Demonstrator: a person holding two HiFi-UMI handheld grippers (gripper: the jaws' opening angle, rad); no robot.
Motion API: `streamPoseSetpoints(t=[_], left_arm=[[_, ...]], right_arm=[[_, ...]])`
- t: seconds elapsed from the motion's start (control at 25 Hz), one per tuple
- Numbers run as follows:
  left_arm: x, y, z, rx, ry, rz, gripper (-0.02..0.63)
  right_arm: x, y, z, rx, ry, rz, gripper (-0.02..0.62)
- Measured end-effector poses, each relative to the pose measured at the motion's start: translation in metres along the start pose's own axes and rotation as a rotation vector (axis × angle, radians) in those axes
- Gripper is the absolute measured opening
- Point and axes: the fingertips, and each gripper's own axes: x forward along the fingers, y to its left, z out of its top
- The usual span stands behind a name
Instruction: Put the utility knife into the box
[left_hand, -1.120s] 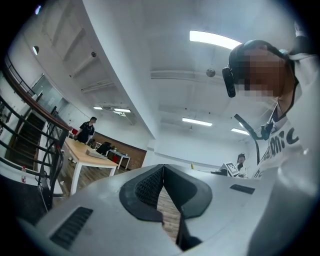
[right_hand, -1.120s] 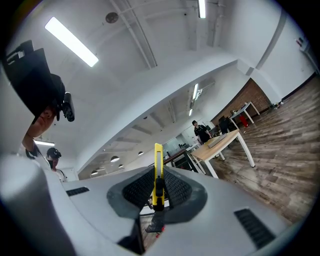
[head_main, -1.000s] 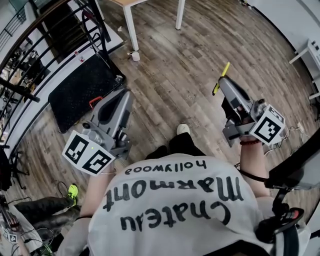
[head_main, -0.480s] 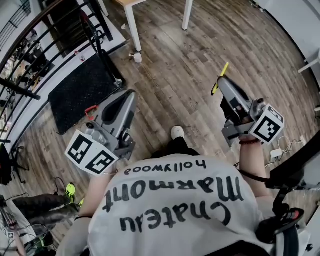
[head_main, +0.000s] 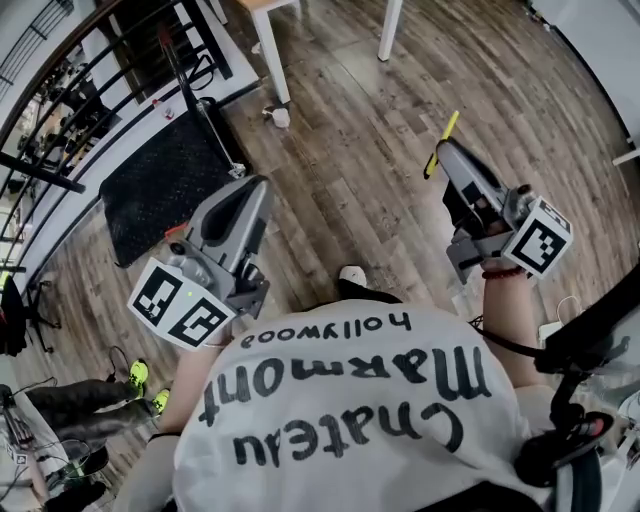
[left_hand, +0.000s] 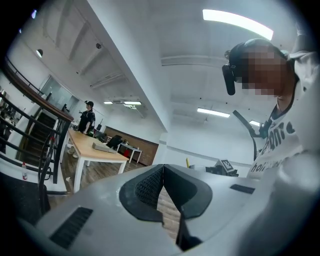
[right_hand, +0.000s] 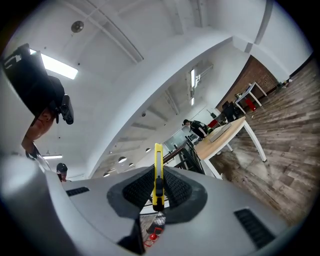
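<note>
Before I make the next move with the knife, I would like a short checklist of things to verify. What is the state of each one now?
1. Knife clamped in the right tongs: ok, shut on it.
2. Knife lined up with the tongs, sticking out in front: ok.
3. Left tongs free: ok, shut and empty.
4. Box in sight: not ok, no view shows it.
5. Blade pulled in: cannot tell.

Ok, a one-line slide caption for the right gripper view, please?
Right gripper shut on a yellow utility knife that stands upright between its pads, wooden table behind.
</note>
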Motion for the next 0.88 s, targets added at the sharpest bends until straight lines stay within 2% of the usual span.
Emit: streamPoseSetpoints(t=[0.4,0.64,0.88], left_arm=[[0.054,0.021,-0.004,-0.003,0.002,0.042,0.007],[0.076,0.023,-0.021,-0.009,-0.001,0.039,0.007],[0.104,0.021,-0.021,-0.007,0.008,0.015,0.006]], right_arm=[[0.023,-0.056,0.023,0.024,0.041,0.029,0.057],[0.018,-0.081,0.025,0.029,0.042,0.029,0.057],[0.005,-0.101,0.038,0.032,0.025,0.000,0.057]])
